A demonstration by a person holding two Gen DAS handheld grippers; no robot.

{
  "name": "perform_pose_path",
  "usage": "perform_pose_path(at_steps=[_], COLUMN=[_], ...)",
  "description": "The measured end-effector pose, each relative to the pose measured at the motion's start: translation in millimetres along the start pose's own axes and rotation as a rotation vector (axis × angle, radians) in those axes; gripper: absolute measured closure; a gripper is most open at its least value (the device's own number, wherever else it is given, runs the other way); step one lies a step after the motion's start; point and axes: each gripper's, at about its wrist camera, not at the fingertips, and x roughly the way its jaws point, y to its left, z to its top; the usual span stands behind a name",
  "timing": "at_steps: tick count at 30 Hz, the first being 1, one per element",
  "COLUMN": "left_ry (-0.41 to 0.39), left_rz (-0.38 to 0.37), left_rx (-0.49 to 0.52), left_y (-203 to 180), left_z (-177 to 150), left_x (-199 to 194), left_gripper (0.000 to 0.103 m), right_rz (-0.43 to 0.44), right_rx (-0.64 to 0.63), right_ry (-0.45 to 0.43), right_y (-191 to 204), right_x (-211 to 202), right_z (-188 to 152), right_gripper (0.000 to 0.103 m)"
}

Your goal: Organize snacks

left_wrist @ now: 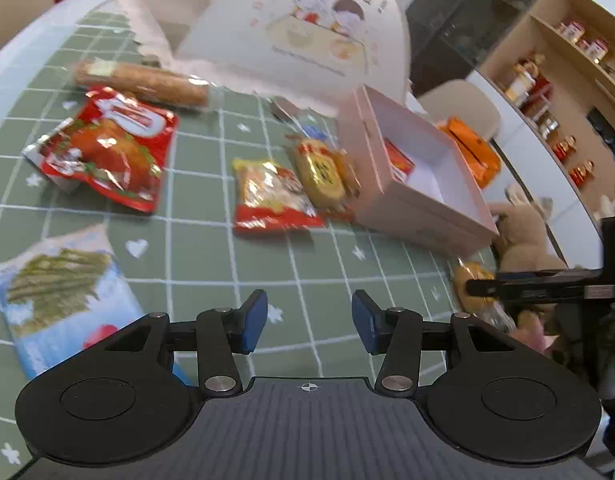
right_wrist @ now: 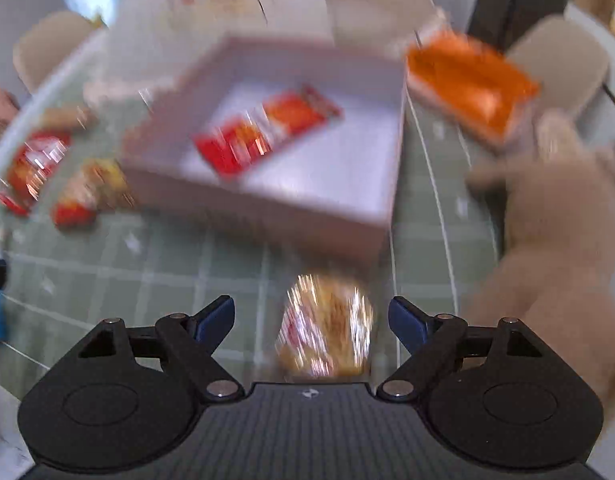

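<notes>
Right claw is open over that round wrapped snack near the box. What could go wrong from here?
1. The round wrapped snack sits off-centre between the right claw's pads; one pad may strike first and push it aside.
2. Its glossy wrapper could slip.
3. The plush toy crowds the right side and may snag.

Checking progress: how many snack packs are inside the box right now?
1. A red-and-orange pack lies on the floor of the open pale box, toward its far-left side. The left wrist view hides part of the interior behind the near wall, but the right wrist view shows nothing else inside.
</notes>
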Motion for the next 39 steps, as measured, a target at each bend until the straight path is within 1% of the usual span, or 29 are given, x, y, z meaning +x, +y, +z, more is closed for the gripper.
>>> perform_pose_path(at_steps=[1, 2, 4, 6, 7, 8, 9, 10, 12, 13, 14, 15, 16, 18, 19, 20, 22, 24, 25, 26, 27, 29, 30, 32, 33, 34, 35, 37, 39], left_ry=[0.004, 0.006, 0.0, -0.013, -0.021, -0.03, -0.046, -0.067, -0.074, -0.059, -0.053, -0.059, -0.069, -0.091, -0.088, -0.074, -0.026, 0.018, -0.002, -0.003, -0.003, 0.01, 0.011, 0.029, 0.025, 0.025, 0.022, 0.03, 0.036], left_rz=[-0.005, -0.011, -0.022, -0.03, -0.031, -0.03, -0.023, -0.013, -0.006, -0.009, -0.004, 0.013, 0.047, 0.112, 0.126, 0.141, 0.207, 0.252, 0.266, 0.269, 0.264, 0.207, 0.182, 0.166, 0.162, 0.157, 0.142, 0.105, 0.085], left_rx=[0.008, 0.016, 0.032, 0.029, 0.022, 0.02, 0.026, 0.04, 0.06, 0.062, 0.07, 0.088, 0.119, 0.201, 0.235, 0.265, 0.329, 0.394, 0.442, 0.477, 0.506, 0.56, 0.601, 0.673, 0.692, 0.697, 0.679, 0.598, 0.532], left_y=[-2, -4, -7, -7, -6, -7, -7, -9, -12, -13, -15, -19, -23, -34, -37, -39, -41, -42, -45, -48, -51, -55, -57, -58, -57, -54, -50, -38, -26], left_z=[0, 1, 2, 7, 12, 20, 32, 47, 82, 101, 120, 136, 152, 176, 184, 191, 198, 197, 192, 188, 182, 167, 154, 128, 116, 102, 93, 75, 59], left_x=[1, 2, 1, -1, -1, 0, 3, 7, 26, 40, 55, 71, 88, 120, 134, 149, 179, 201, 204, 205, 203, 194, 186, 173, 167, 159, 150, 128, 106], left_gripper=[0.052, 0.052, 0.052, 0.052, 0.052, 0.052, 0.052, 0.052, 0.052, 0.052, 0.052, 0.052, 0.052, 0.052, 0.052, 0.052, 0.053, 0.057, 0.06, 0.059, 0.06, 0.059, 0.058, 0.062, 0.063, 0.064, 0.064, 0.065, 0.065], right_rz=[0.002, 0.021, 0.065, 0.115, 0.127, 0.124, 0.1, 0.072, -0.007, -0.054, -0.065, -0.037, 0.005, 0.075, 0.073, 0.049, -0.036, -0.094, -0.108, -0.105, -0.094, -0.065, -0.051, -0.019, -0.001, 0.019, 0.036, 0.067, 0.099], right_rx=[0.005, 0.001, -0.011, -0.021, -0.017, -0.011, 0.0, 0.013, 0.051, 0.087, 0.122, 0.137, 0.14, 0.109, 0.074, 0.034, -0.066, -0.137, -0.155, -0.155, -0.146, -0.109, -0.093, -0.067, -0.059, -0.056, -0.057, -0.071, -0.091], right_ry=[0.015, 0.017, -0.03, -0.114, -0.16, -0.201, -0.265, -0.316, -0.404, -0.423, -0.432, -0.424, -0.409, -0.377, -0.358, -0.336, -0.291, -0.257, -0.232, -0.204, -0.186, -0.156, -0.145, -0.127, -0.122, -0.118, -0.117, -0.122, -0.136], right_y=[-1, 0, 4, 9, 10, 9, 8, 7, 4, 3, 3, 4, 8, 19, 26, 33, 49, 55, 56, 54, 52, 44, 42, 40, 42, 45, 49, 62, 75], right_x=[0, -6, -33, -69, -86, -97, -112, -120, -128, -129, -130, -131, -133, -133, -129, -125, -112, -101, -95, -88, -83, -74, -70, -60, -58, -54, -50, -44, -40], right_z=[-2, -2, 1, 12, 22, 32, 46, 58, 81, 91, 94, 92, 86, 61, 49, 38, 9, -14, -21, -27, -28, -30, -28, -24, -25, -24, -21, -18, -12], right_gripper=[0.052, 0.054, 0.055, 0.056, 0.056, 0.056, 0.055, 0.055, 0.034, 0.021, 0.021, 0.021, 0.021, 0.021, 0.021, 0.021, 0.021, 0.021, 0.021, 0.021, 0.021, 0.021, 0.021, 0.021, 0.021, 0.021, 0.021, 0.021, 0.021])
